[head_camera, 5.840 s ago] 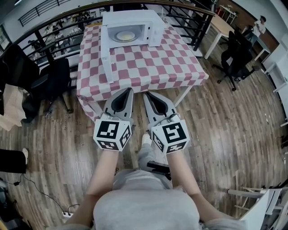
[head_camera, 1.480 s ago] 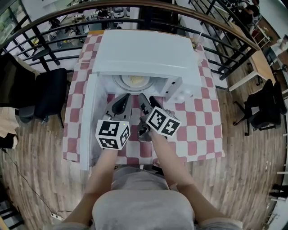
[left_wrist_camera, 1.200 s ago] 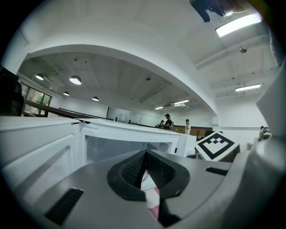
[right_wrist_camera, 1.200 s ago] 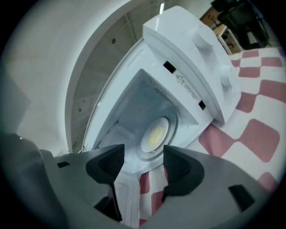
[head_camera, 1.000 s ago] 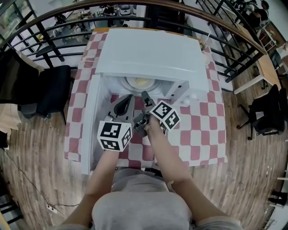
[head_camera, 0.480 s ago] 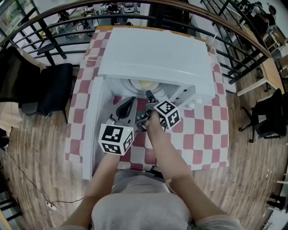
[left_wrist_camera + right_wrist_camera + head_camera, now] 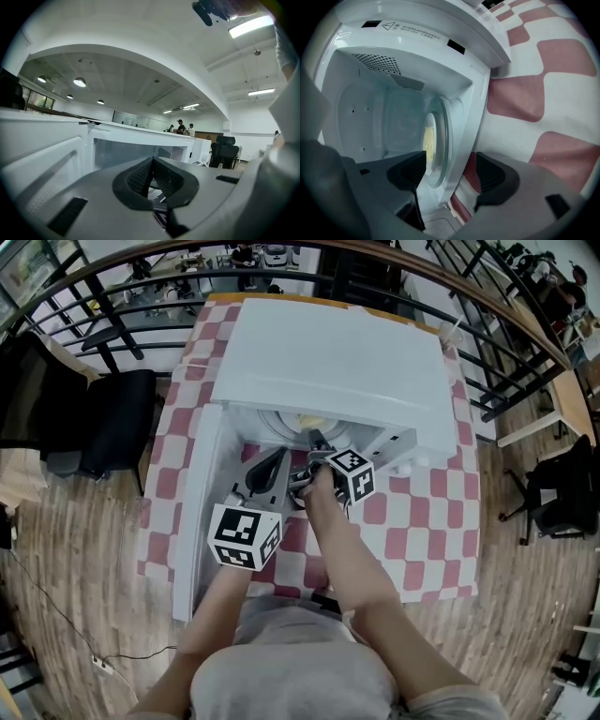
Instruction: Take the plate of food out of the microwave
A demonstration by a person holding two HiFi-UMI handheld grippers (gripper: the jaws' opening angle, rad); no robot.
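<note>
The round, pale, shallow plate (image 7: 436, 164) with a thin layer of yellow food (image 7: 427, 136) sat deep on the floor of the white box-shaped microwave (image 7: 328, 352). The microwave's door (image 7: 202, 512) hung wide open at the left, above the red-and-white checked tablecloth (image 7: 417, 521). The plate looked stiff, smooth and breakable, probably of moderate weight and possibly warm. Its glazed rim was likely to slip in a pinch, so the near edge seemed the best place to grip, with the plate kept level so the food stayed put. The right gripper (image 7: 452, 176) was at the oven mouth, rolled onto its side. Its jaws had just been opening and stood wide apart, with the plate's rim lined up ahead between them but neither pad pressing on it. The left gripper (image 7: 152, 180) waited beside it at the door with its jaws closed on nothing. A warning label (image 7: 389, 26) with a triangle sat on the oven's front frame, its print too small to read. No brand name was legible anywhere. The marker cubes (image 7: 246, 535) bore only black-and-white square patterns.
</note>
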